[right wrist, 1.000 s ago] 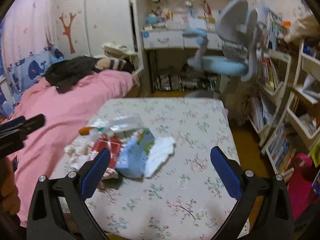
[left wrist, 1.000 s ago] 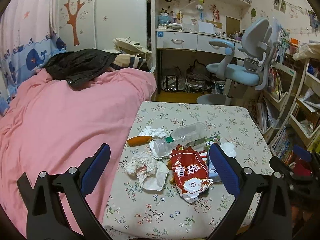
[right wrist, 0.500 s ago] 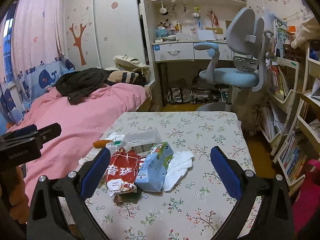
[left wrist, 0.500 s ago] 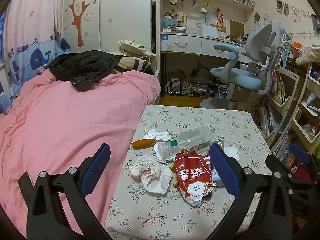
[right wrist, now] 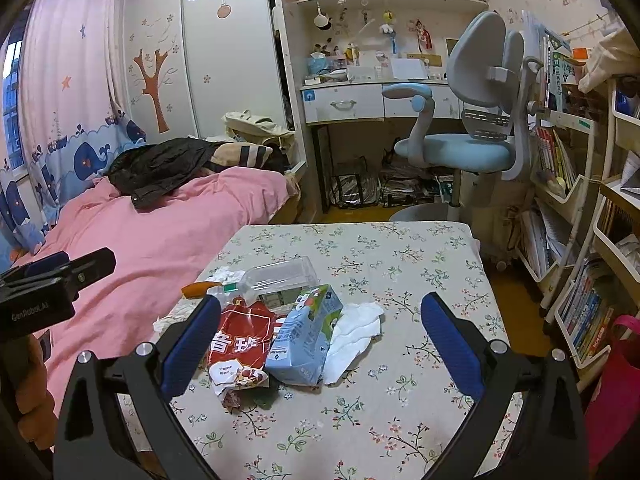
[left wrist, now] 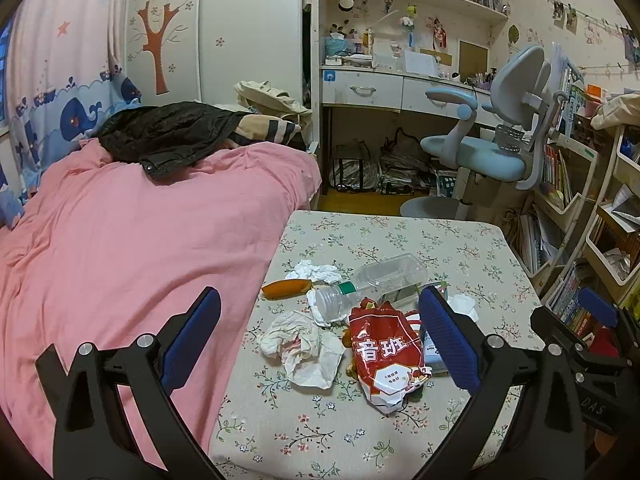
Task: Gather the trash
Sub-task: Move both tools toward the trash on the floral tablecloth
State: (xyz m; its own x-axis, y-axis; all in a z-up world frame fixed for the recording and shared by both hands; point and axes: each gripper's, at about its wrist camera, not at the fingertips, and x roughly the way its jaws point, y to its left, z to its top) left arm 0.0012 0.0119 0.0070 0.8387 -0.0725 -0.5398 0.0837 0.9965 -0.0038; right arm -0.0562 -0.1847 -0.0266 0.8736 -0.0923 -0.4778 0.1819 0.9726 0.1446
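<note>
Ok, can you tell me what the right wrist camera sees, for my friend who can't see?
A floral table holds a trash pile: red snack bag, blue carton, white tissue and clear bottle. The open right gripper hovers above it, beside a pink bed.

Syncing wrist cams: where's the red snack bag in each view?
Left wrist: red snack bag lower centre, just inside the right finger, crumpled tissue on its left.
Right wrist: red snack bag lower left of centre, beside the left finger.
Shared landmark: clear plastic bottle lying just behind it.
</note>
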